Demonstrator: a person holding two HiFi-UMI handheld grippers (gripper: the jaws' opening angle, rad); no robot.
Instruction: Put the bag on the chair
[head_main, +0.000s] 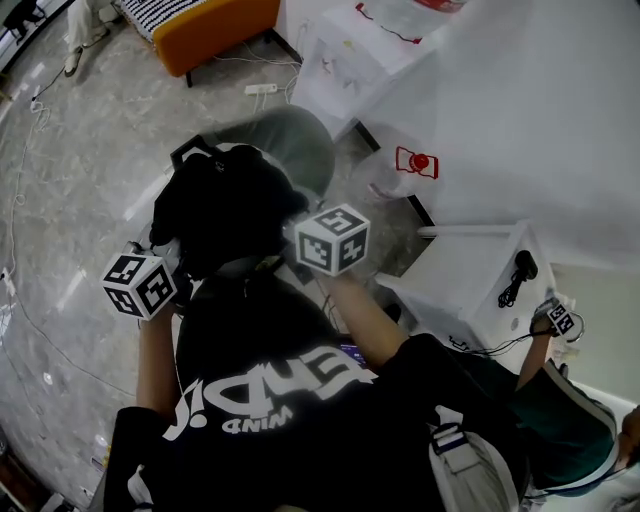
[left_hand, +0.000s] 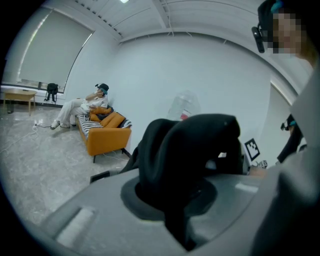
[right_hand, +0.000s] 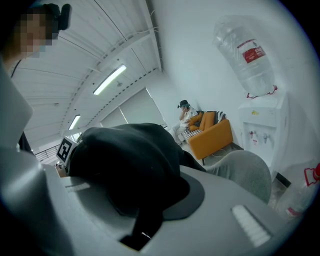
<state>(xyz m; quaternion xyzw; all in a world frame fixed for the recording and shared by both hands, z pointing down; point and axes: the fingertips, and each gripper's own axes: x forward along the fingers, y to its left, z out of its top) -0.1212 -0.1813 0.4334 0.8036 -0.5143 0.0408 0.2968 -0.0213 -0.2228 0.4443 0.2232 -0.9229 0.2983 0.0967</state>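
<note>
A black bag (head_main: 222, 205) hangs between my two grippers, just in front of the grey chair (head_main: 295, 140). My left gripper (head_main: 172, 262) is shut on the bag's left side, and its marker cube sits below it. My right gripper (head_main: 292, 240) is shut on the bag's right side. In the left gripper view the bag (left_hand: 190, 150) bulges over the jaws, with a strap pinched in my left gripper (left_hand: 184, 235). The right gripper view shows the bag (right_hand: 125, 165) in the same way, its strap pinched in my right gripper (right_hand: 137, 234). The grey chair's back (right_hand: 245, 172) stands just beyond it.
An orange sofa (head_main: 212, 30) stands at the back, and a person sits on its far end (left_hand: 87, 106). A water dispenser (head_main: 350, 55) with its bottle (right_hand: 247, 55) is close to the chair. A white table (head_main: 470, 280) and another person (head_main: 565, 420) are to the right.
</note>
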